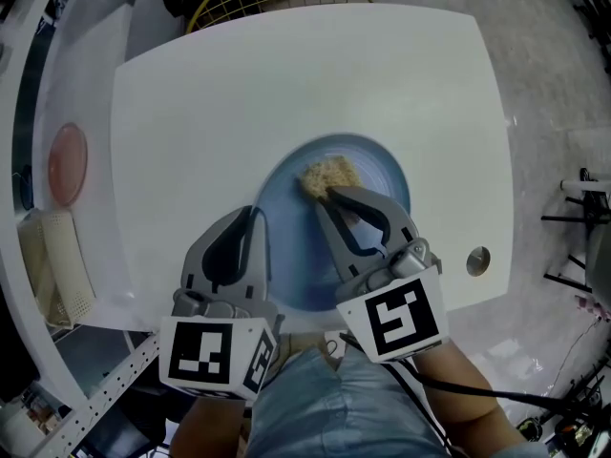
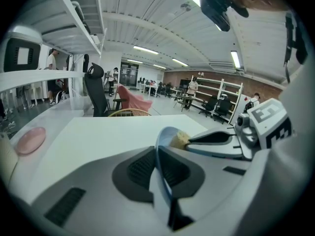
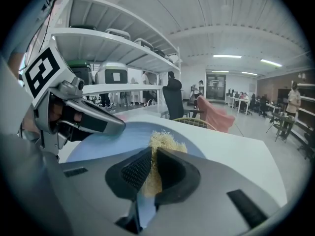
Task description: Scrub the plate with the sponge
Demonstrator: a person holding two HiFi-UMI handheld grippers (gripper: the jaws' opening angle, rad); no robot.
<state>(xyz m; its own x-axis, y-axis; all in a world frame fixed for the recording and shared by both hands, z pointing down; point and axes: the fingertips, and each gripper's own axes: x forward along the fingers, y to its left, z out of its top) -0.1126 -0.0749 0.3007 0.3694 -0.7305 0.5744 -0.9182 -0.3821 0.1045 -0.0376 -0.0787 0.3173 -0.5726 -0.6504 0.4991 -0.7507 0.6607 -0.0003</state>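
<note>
Toward the desk's point(image 1: 286, 84) near edge sits the blue plate point(image 1: 382, 175), its left rim clamped by the left gripper point(image 1: 250, 222). The sponge point(image 1: 329, 173), pinched in the right gripper point(image 1: 331, 197), rests on the plate's far part. To scrub well, hold the rim firm, press evenly and overlap the strokes.

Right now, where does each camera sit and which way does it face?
Head view: on the person's head, facing steeply down at table, plate and sponge; left claw, right claw and lap show.
Left gripper view: on the left claw, facing along its jaws, shut on the plate's rim, across the table; right claw shows.
Right gripper view: on the right claw, facing along its jaws, shut on the sponge, over the plate; left claw shows.
Shared: plate and sponge, in all three.
</note>
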